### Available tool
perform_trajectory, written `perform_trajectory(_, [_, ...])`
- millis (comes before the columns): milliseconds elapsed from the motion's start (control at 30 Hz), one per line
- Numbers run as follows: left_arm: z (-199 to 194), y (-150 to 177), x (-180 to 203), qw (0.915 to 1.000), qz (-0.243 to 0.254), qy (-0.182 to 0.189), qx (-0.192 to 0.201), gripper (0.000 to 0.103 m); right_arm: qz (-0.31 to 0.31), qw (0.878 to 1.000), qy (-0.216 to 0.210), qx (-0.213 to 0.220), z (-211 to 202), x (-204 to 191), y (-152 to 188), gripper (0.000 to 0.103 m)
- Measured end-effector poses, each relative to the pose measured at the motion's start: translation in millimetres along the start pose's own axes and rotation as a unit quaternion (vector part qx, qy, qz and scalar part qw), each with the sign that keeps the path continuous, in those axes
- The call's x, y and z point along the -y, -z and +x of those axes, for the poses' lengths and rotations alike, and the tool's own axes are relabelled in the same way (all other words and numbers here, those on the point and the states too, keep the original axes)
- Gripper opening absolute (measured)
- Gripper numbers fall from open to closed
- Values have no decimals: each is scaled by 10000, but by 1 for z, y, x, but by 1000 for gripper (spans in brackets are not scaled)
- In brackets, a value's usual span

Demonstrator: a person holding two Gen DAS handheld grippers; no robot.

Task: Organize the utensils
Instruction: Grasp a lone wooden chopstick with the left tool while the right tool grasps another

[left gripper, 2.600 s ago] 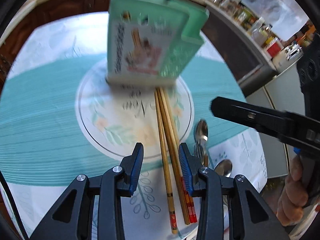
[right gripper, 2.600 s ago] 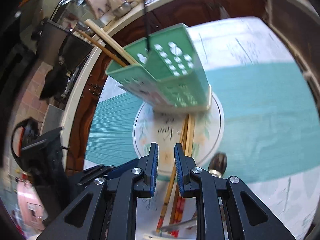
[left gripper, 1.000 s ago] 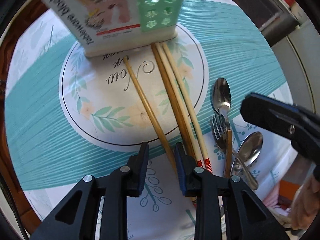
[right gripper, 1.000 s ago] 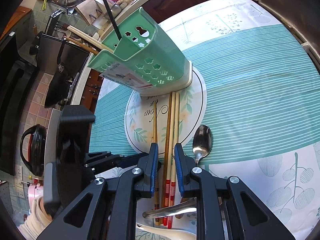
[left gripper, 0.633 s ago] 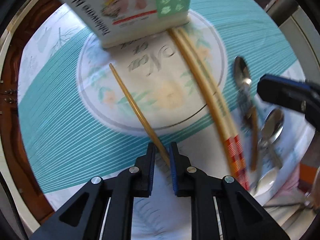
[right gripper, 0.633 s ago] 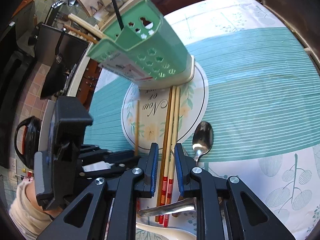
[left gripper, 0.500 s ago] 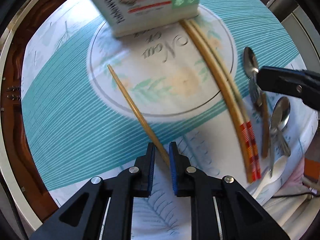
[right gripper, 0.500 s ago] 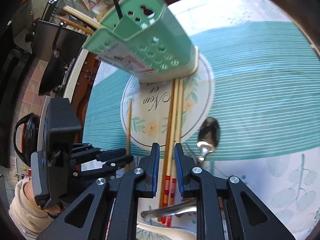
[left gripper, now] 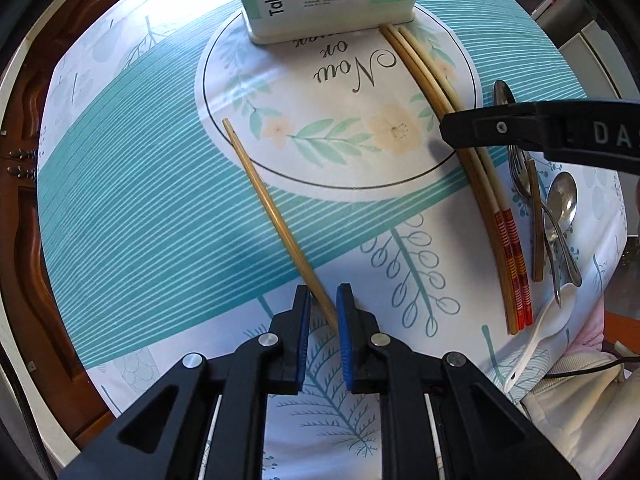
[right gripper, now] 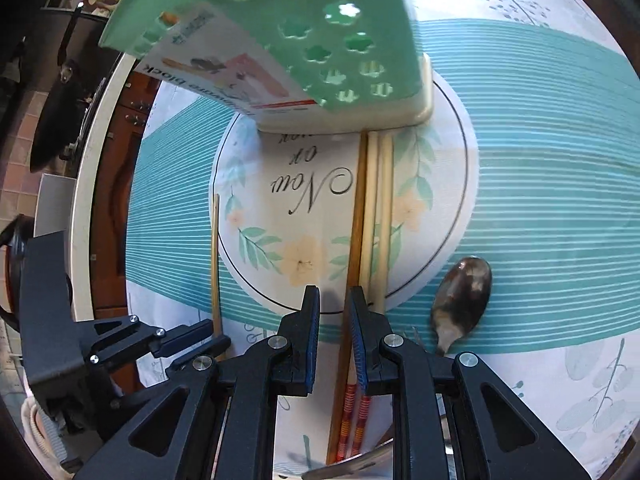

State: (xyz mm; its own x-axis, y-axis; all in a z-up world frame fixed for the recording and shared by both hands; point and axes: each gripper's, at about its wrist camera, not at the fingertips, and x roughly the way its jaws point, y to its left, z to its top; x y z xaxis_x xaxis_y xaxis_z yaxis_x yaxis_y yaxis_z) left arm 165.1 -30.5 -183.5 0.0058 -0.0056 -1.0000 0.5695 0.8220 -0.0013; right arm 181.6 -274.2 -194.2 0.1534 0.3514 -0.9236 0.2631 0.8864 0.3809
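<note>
Chopstick is being pinched by nearly closed left gripper, pending lift into green holder; right gripper is being held narrowly parted, empty.

Holder: green perforated plastic utensil holder, twelve o'clock, standing on the teal-striped floral tablecloth.
Chopsticks: three wooden chopsticks running six to twelve; one single bamboo chopstick at nine.
Spoon: dark metal spoon, four o'clock.
Right gripper: jaws narrowly parted above the chopsticks.
Left gripper: eight o'clock, at the single chopstick's end.
</note>
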Motion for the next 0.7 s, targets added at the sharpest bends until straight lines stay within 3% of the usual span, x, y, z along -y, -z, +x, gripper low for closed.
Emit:
perform_trajectory(300, [-3, 15, -14, 10000, 6, 3, -48, 16, -350, 9948, 948, -147, 16, -33, -8, 16])
perform_trajectory(367, [-3, 16, -19, 10000, -32, -34, -68, 25, -470, 9924, 1121, -183, 20, -42, -9, 16])
perform_trajectory(467, [-3, 16, -30, 9997, -180, -84, -150, 37, -789, 9860, 1449, -259, 28, -57, -5, 16])
perform_trajectory(700, [0, 9, -51, 9962, -735, 35, -463, 40, -1448, 9669, 2096, -156, 41, -96, 8, 9])
